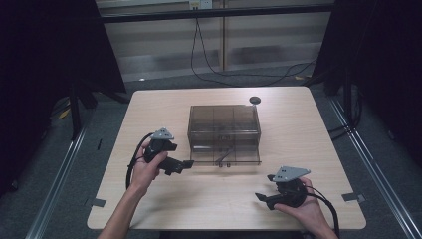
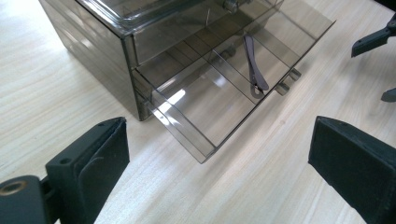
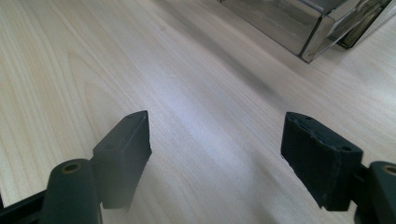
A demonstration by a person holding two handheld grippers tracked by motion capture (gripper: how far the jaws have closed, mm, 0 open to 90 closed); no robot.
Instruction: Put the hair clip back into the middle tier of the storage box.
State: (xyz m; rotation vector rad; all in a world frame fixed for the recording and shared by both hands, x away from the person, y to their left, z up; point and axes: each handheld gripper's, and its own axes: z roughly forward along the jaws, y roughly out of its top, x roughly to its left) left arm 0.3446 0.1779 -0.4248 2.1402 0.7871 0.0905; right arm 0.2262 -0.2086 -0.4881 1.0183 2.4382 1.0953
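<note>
Drawer (image 2: 205, 105) pulled out; left gripper (image 1: 185, 165) beside it, right gripper (image 1: 262, 198) apart, fingers spread.

Bare forearms, no sleeves in the high view. Left gripper (image 1: 186, 164): black body, grey three-cornered plate on top, thick black cable looping off its rear. Right gripper (image 1: 263, 200): same black build, grey plate with small dark holes, black cable trailing back. In both gripper views the two jaws are black blocky pads with flat matte faces, each on a rounded black arm with a brass-coloured screw hole.
</note>
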